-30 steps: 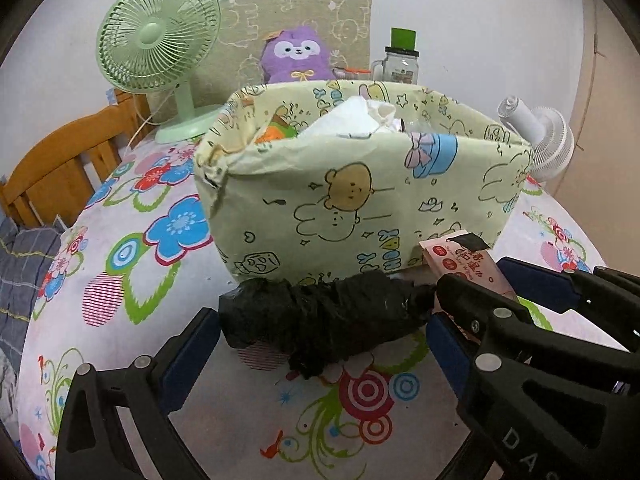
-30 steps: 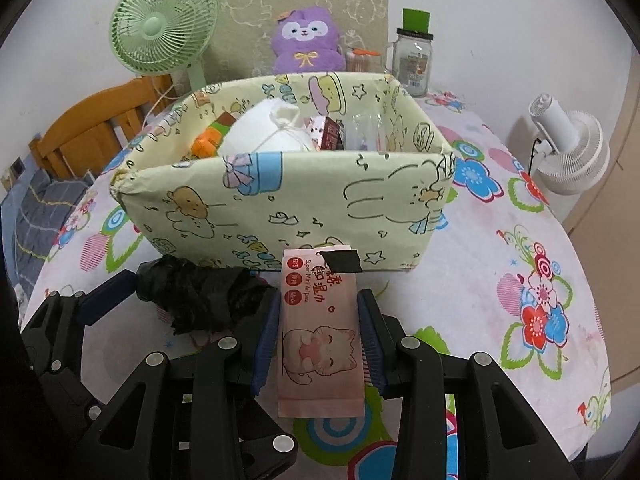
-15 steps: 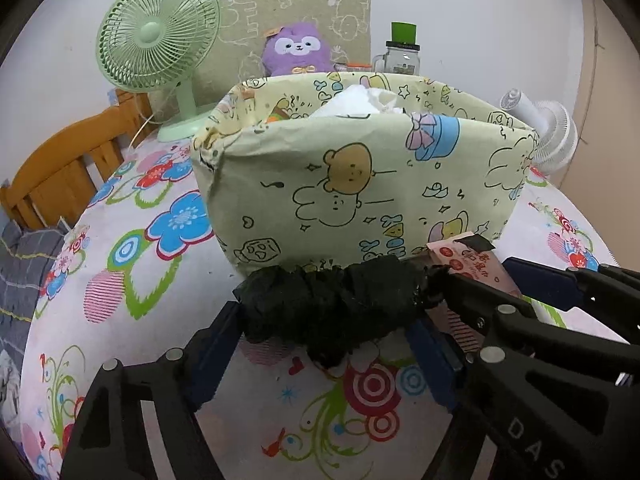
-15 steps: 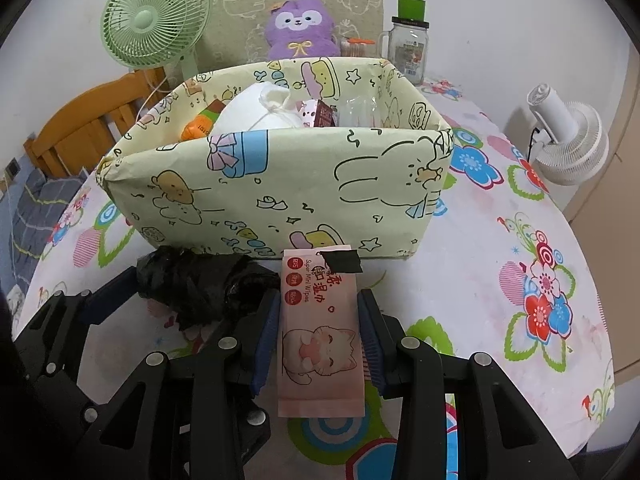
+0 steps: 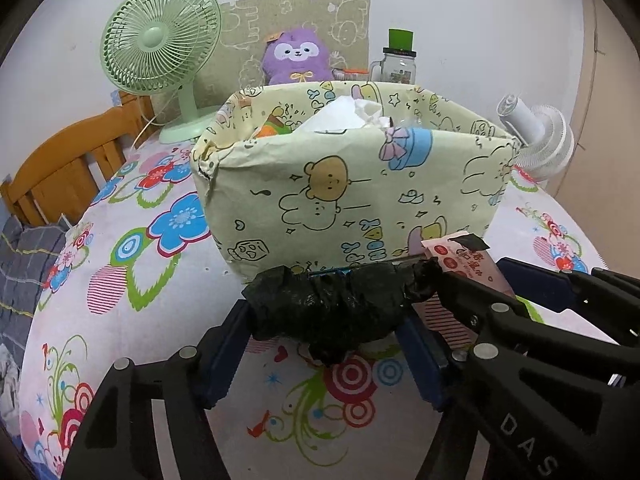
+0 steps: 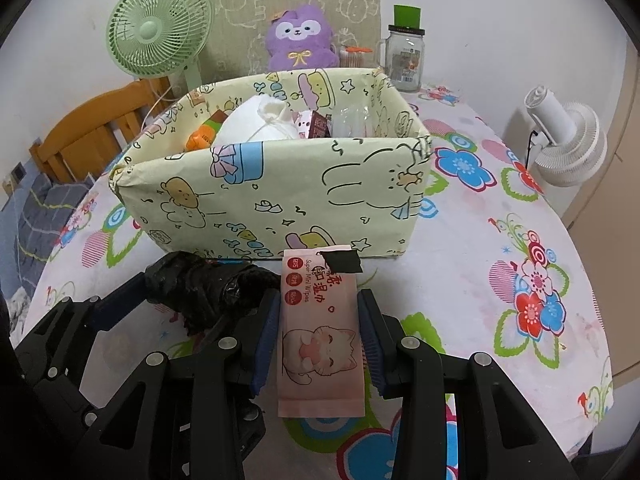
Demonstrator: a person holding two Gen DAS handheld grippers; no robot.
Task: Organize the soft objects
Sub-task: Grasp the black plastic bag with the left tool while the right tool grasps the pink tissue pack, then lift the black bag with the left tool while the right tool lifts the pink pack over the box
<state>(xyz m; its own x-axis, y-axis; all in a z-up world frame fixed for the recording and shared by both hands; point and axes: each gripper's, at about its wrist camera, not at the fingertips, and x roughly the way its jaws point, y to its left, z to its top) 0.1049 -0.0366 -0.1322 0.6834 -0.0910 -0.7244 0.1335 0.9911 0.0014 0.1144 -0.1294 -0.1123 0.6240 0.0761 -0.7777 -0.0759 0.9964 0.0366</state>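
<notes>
My left gripper (image 5: 328,336) is shut on a crumpled black plastic bag roll (image 5: 336,308) and holds it above the table, just in front of the pale yellow cartoon-print fabric box (image 5: 360,200). My right gripper (image 6: 318,320) is shut on a pink pack of wet wipes (image 6: 320,336) with a black tape tab, beside the left gripper. The black roll (image 6: 208,292) and the box (image 6: 280,200) also show in the right wrist view. The box holds a white bundle (image 6: 256,124), an orange item and small packets.
A green desk fan (image 6: 160,32), a purple plush toy (image 6: 300,40) and a glass jar with a green lid (image 6: 404,60) stand behind the box. A white fan (image 6: 568,140) stands at the right table edge. A wooden chair (image 5: 60,164) is on the left.
The left gripper has closed on the black bag roll and lifted it off the table. Both grippers have risen; the right one still holds the wipes pack.
</notes>
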